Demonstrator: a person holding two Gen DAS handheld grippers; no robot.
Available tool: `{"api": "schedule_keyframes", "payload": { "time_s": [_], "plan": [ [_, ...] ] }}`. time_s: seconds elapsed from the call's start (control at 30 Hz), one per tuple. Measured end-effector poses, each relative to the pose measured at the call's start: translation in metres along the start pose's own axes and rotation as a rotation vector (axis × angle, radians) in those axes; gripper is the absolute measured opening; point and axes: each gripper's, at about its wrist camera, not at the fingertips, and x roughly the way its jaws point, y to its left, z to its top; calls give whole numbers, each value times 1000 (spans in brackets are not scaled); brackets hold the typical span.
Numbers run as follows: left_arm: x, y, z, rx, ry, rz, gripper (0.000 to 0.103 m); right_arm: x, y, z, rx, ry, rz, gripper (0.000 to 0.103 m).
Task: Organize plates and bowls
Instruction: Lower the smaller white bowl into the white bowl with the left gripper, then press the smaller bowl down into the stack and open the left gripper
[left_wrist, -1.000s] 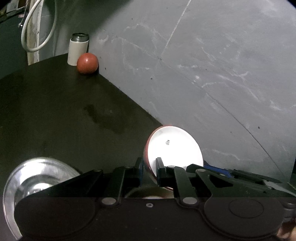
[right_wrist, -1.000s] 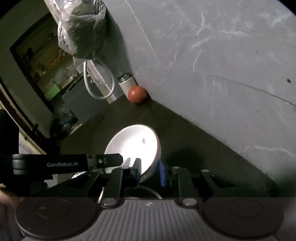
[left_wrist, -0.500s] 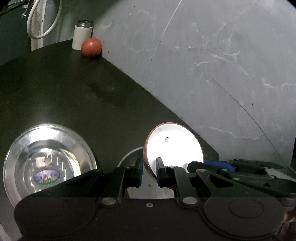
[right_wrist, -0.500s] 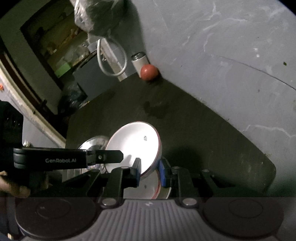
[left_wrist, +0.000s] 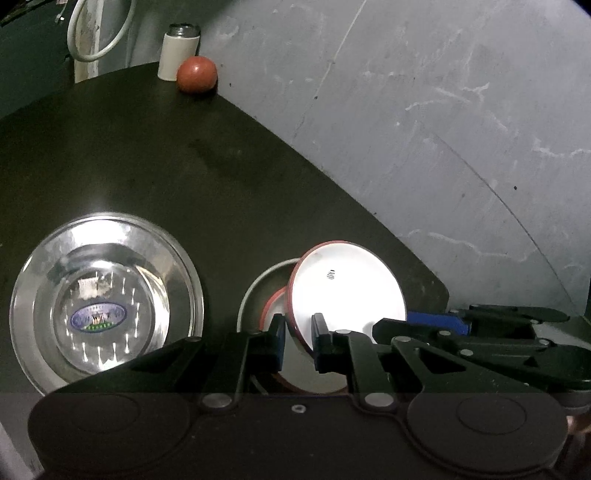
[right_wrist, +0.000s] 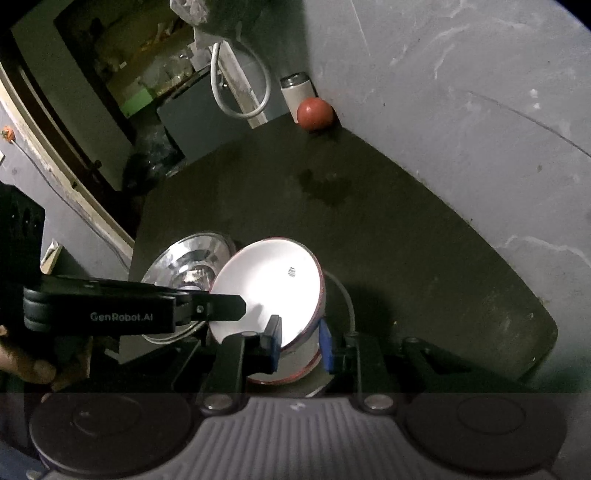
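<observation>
White bowl (left_wrist: 347, 291) tilted, held over a second red-rimmed bowl (left_wrist: 273, 306) inside a grey plate (left_wrist: 255, 284). Left gripper (left_wrist: 297, 332) and right gripper (right_wrist: 299, 341) both clamp its rim from opposite sides, wrists low. Steel bowl (left_wrist: 107, 306) just left

Dark round table (left_wrist: 155, 177) against grey scuffed wall (left_wrist: 424, 110). Far edge: white canister (left_wrist: 178, 51), red ball (left_wrist: 196, 74) touching. White hose loop (right_wrist: 240, 85) far left. Dim light.
</observation>
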Motion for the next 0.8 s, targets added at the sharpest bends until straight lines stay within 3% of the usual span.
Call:
{"api": "schedule_keyframes", "payload": {
  "time_s": [0.8],
  "plan": [
    [2,-7,-5,23,56,64,16,11,8,0,-41,68,-14,25]
  ]
}}
